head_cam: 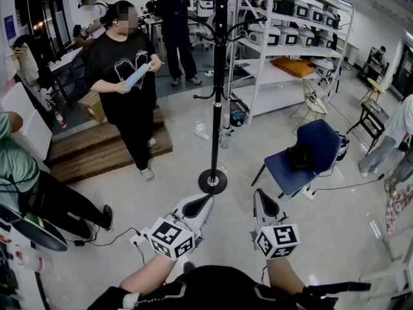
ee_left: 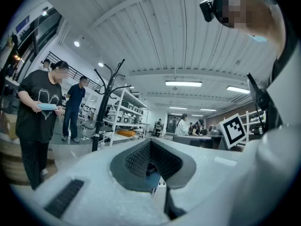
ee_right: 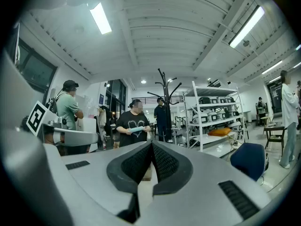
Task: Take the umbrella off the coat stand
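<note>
I hold my left hand-held gripper (head_cam: 206,200) and right hand-held gripper (head_cam: 260,196) low at the bottom centre of the head view. Both have their jaws pressed together on nothing, since the coat stand (head_cam: 217,108), rising up the middle of the frame beyond them, is not yet within reach. I judge they point level at it to line up the approach, but I cannot make out the umbrella on its hooks in any view.

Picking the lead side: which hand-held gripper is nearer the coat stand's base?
Left. The left hand-held gripper points at the coat stand base from just short of it; the right hand-held gripper sits farther off, to the base's right.
</note>
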The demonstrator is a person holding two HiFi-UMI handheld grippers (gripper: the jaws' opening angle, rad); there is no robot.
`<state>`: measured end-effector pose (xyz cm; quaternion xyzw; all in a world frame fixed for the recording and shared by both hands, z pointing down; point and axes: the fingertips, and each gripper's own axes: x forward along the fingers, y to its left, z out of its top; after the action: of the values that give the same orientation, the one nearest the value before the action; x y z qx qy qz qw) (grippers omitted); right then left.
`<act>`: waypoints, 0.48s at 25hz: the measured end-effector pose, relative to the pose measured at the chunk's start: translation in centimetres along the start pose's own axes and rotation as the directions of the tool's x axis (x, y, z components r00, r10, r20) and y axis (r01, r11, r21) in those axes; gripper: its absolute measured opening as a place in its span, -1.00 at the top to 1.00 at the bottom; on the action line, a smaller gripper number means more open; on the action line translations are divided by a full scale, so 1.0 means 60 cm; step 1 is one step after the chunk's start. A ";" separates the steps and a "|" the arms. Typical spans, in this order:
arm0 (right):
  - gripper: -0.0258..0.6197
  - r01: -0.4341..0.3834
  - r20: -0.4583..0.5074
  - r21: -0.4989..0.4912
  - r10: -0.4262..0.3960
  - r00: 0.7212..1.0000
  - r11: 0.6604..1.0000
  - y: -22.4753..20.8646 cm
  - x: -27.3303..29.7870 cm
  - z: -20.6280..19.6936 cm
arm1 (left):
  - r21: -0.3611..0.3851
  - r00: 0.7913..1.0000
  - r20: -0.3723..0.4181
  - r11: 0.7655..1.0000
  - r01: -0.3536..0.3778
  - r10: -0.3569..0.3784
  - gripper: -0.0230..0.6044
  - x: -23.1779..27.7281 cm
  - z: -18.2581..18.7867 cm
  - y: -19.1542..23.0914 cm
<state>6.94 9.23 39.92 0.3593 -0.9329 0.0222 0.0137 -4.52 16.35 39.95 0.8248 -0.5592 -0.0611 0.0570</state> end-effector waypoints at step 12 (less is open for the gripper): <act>0.91 0.015 -0.006 0.002 -0.015 1.000 1.000 0.012 0.004 -0.004 | -0.007 1.000 0.004 1.000 0.004 -0.004 0.91 -0.009 0.000 0.009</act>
<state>6.26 9.59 40.12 0.3662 -0.9301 0.0242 0.0163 -5.22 16.65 40.05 0.8257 -0.5573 -0.0649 0.0585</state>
